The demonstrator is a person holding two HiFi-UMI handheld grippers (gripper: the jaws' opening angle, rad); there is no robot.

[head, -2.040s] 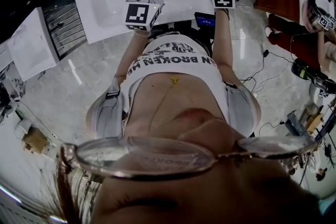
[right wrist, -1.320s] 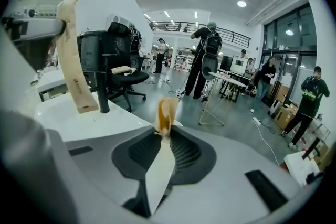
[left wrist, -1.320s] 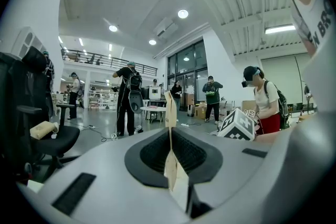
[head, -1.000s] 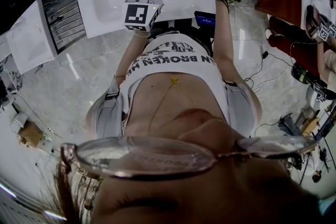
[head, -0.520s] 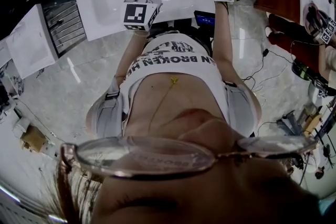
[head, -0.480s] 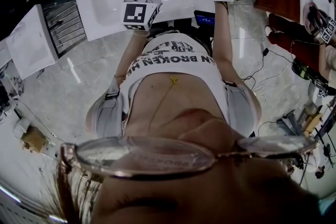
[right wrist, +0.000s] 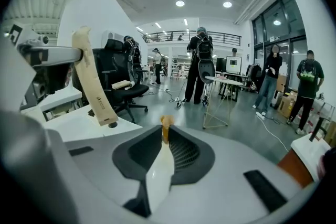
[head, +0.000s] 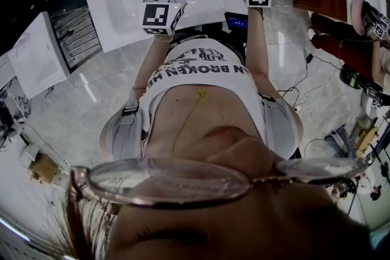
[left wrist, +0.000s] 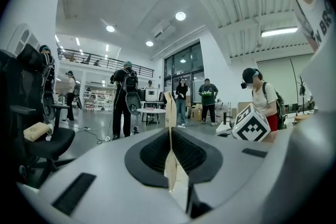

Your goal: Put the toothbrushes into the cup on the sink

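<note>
The right gripper has just been closing its jaws, which now pinch a white toothbrush by its orange end, low in the centre of its own view. The left gripper has not shifted and stays clenched on a beige toothbrush standing upright mid-frame, probably parked while the right secures its brush. Both hang over the white sink at the top of the head view. No cup shows. The beige brush's print is too small to read; the shirt shows "BROKEN".
</note>
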